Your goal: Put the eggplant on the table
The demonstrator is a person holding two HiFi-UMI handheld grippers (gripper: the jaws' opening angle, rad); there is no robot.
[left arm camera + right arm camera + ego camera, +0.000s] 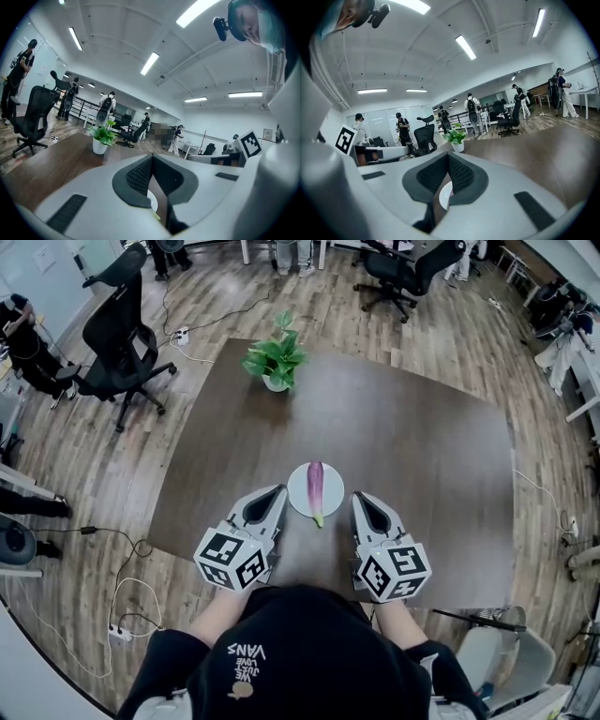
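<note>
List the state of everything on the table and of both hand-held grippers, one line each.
Eggplant: lying on the white plate, not gripped.
White plate: flat on the table, eggplant on it.
Potted plant: upright, far side of the table.
Left hand-held gripper: shut, empty, left of the plate.
Right hand-held gripper: shut, empty, right of the plate.

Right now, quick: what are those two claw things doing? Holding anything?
Left gripper: closed, holding nothing.
Right gripper: closed, holding nothing.
The eggplant lies untouched on the plate between them.
</note>
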